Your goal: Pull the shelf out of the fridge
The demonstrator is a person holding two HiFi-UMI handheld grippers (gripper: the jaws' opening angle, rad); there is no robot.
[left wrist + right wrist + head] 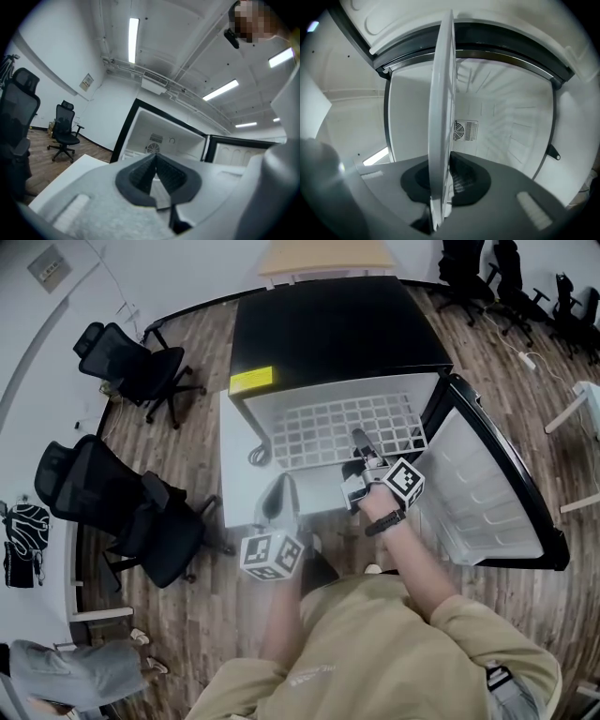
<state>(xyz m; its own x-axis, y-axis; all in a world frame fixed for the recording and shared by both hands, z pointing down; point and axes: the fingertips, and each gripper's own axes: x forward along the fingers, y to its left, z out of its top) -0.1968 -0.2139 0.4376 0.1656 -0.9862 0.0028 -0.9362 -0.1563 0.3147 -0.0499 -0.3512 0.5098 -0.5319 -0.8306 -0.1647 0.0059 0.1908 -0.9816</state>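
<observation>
**A:** Trying to figure out how to drag the shelf [342, 430] out of the fridge [337, 324]. Seeing it lying flat inside the open box, front rim toward the opening, with the door [487, 484] swung wide on the right. Any tips on handling?

**B:** Looks like a thin white wire grid, so probably light but a bit springy. Guessing a slick coating too, so easy to slide off a single bar. Best to grab the thicker front rim near the middle, then pull straight and level to avoid jamming it in the side rails. Already got the right claw [445, 183] squeezed almost shut on that front rim, pinching it edge-on.

**A:** And the left claw [156, 161]?

**B:** Closed up tight on nothing, hanging back outside the fridge and pointing up toward the ceiling. Could use it to steady the left end of the rim against twisting. Wouldn't yank, though. Too easy to bend those wires or pop the thing off its runners.
</observation>
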